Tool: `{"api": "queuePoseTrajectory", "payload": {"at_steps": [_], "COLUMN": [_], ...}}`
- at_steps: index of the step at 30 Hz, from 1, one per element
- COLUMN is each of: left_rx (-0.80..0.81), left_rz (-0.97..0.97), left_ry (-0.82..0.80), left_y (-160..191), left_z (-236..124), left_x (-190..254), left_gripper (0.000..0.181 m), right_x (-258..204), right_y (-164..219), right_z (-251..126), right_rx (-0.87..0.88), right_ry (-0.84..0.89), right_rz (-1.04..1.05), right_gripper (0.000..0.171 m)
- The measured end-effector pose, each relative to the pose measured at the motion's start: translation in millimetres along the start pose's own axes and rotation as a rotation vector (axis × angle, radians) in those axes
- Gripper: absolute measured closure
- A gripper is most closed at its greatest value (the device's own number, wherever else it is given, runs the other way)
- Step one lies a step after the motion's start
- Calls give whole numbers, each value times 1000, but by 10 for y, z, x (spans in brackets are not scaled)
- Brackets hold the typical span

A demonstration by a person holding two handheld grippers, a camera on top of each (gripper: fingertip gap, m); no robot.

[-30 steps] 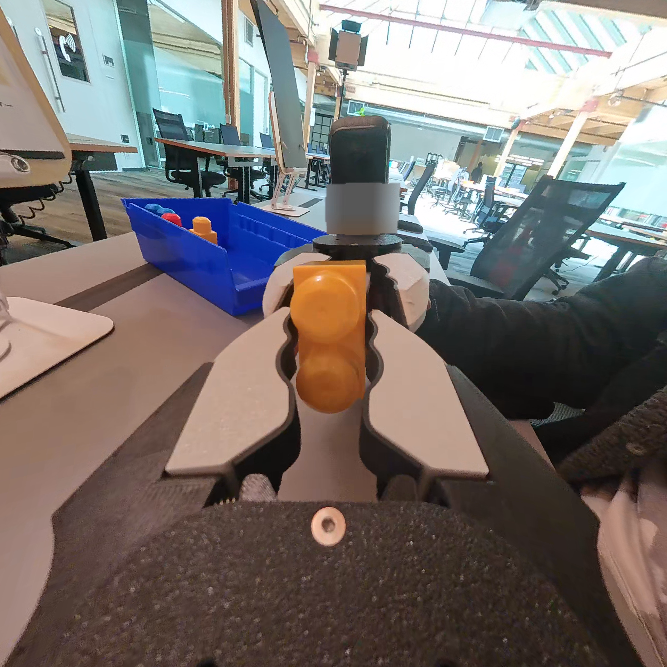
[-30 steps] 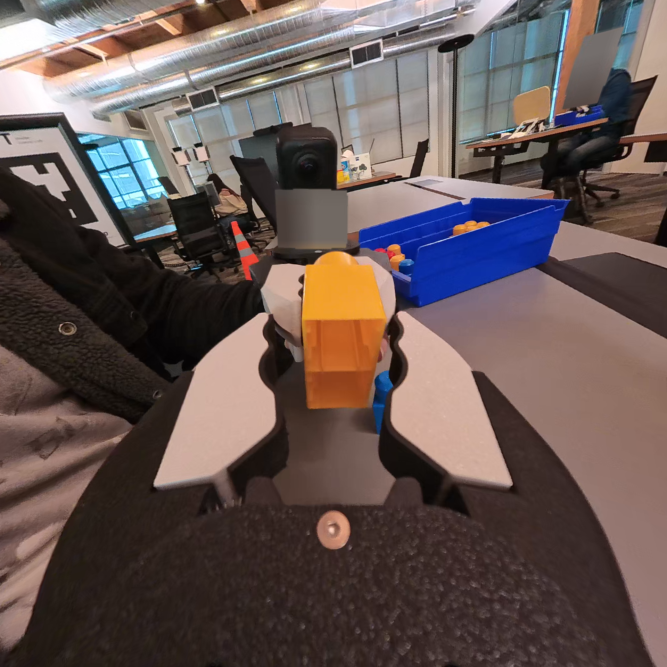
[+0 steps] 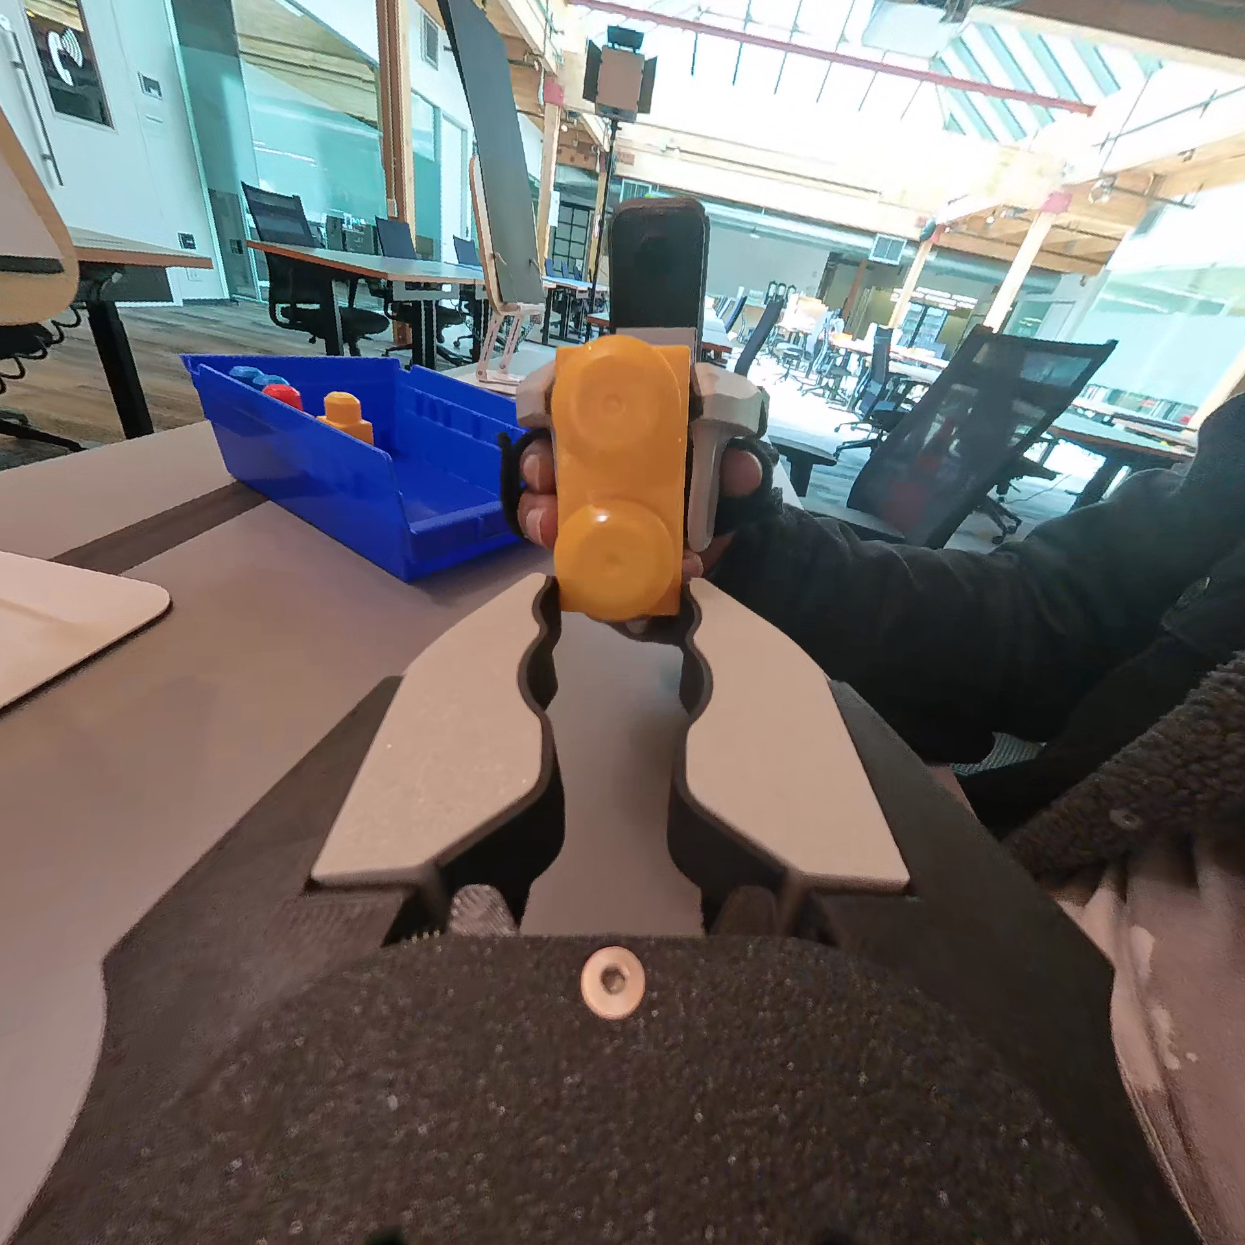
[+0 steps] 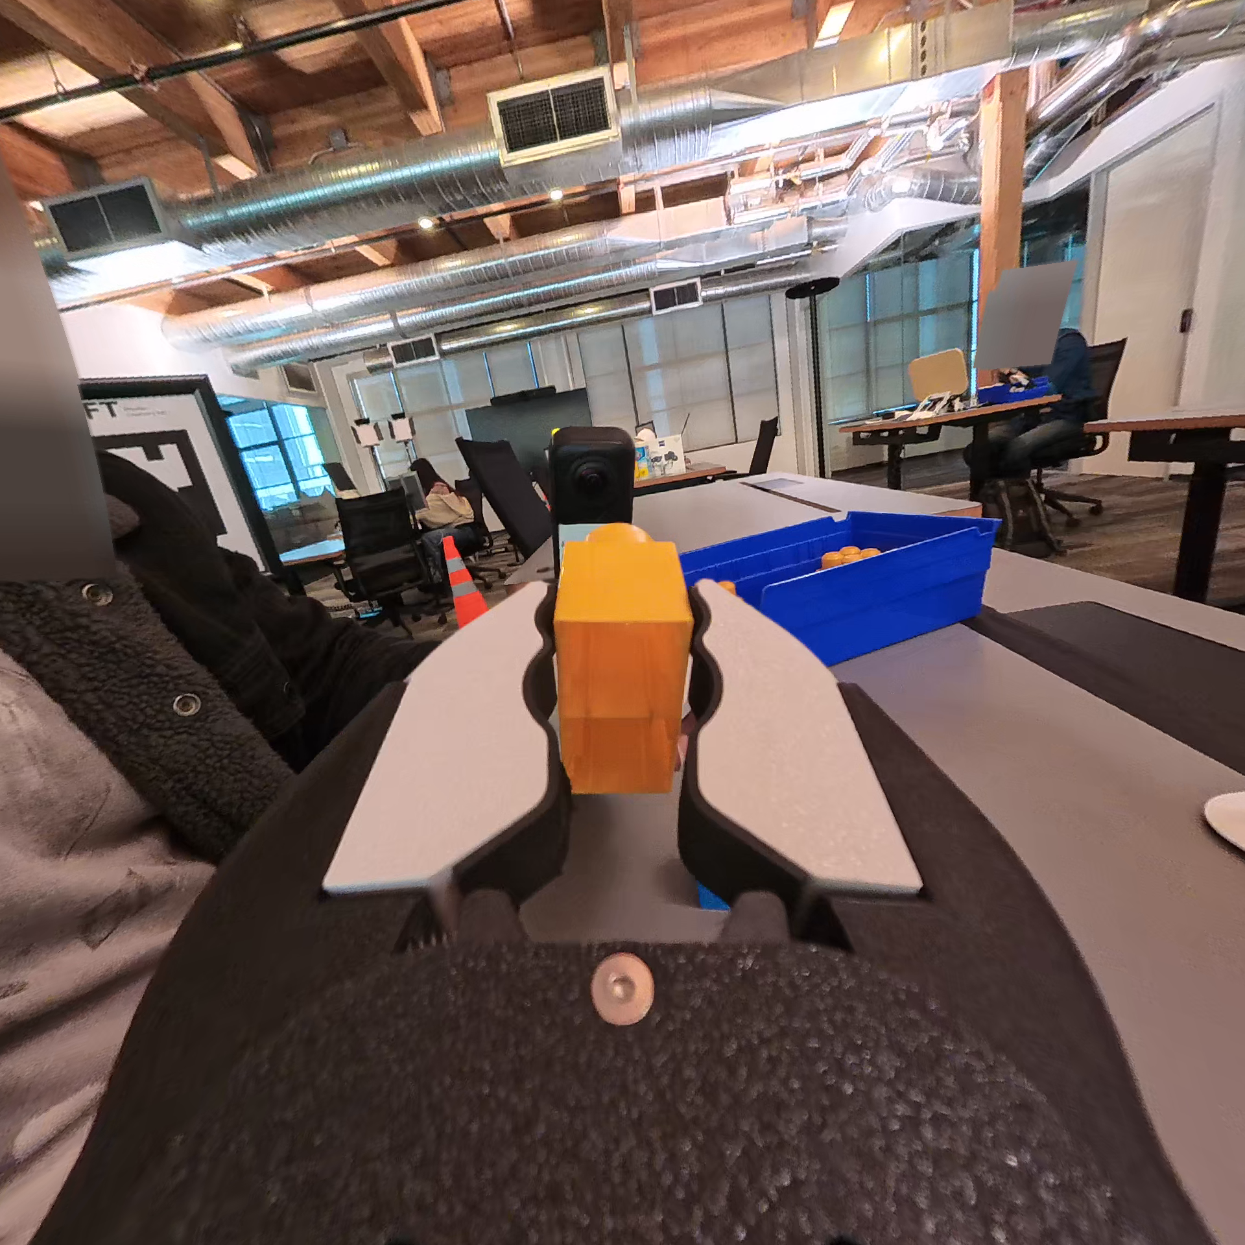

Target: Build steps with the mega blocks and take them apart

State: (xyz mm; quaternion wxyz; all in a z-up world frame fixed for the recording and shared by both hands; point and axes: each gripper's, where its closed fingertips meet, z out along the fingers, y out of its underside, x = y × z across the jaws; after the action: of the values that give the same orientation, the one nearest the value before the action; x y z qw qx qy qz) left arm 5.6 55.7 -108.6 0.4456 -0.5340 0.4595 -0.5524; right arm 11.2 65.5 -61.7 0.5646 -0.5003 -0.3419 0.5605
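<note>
An orange two-stud mega block is held in the air between both grippers. In the left wrist view its studs face the camera. My left gripper pinches only its lower end with the fingertips. The right gripper's grey fingers clasp its sides from the far end. In the right wrist view my right gripper is shut on the block, which sits deep between the fingers with its hollow underside toward the camera. A blue block lies on the table below, mostly hidden.
A blue bin stands at the back of the grey table with orange and red blocks in it; it also shows in the right wrist view. A white stand base lies on the left. A person's dark sleeve crosses on the right. Across from one pair of fingers to the other is roughly 5 cm.
The orange block has slid out of the left fingers to their tips and deeper into the right fingers. It has turned studs-on toward the left camera, and the right gripper has tilted upward.
</note>
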Motion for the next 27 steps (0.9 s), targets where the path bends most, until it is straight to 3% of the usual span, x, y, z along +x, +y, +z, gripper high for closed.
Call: {"api": "queuePoseTrajectory", "payload": {"at_steps": [6, 9, 13, 17, 20, 24, 27], "left_rx": [45, 19, -8, -257, -467, -772, -893], "left_rz": [-29, -9, 39, 229, 234, 317, 343], "left_ry": [-2, 3, -4, -148, -177, -177, -155], "left_y": [-59, -8, -40, 121, 408, 896, 1042], "left_z": [-50, -4, -61, -418, -657, -757, -698], "left_x": [-50, -17, -36, -331, -464, -550, -583], "left_gripper": [148, 148, 149, 144, 135, 124, 120], "right_x": [25, 8, 18, 125, 238, 325, 351], "right_y": [77, 151, 92, -116, -149, -50, 20], "right_z": [48, 101, 50, -157, -266, -288, -271], "right_rx": [-45, -74, -70, -9, -12, -56, -87], "right_ry": [30, 31, 36, 90, 142, 170, 173], "right_rz": [-21, -42, -44, -48, -54, -49, -46], "right_gripper": [121, 134, 135, 135, 135, 135, 135]}}
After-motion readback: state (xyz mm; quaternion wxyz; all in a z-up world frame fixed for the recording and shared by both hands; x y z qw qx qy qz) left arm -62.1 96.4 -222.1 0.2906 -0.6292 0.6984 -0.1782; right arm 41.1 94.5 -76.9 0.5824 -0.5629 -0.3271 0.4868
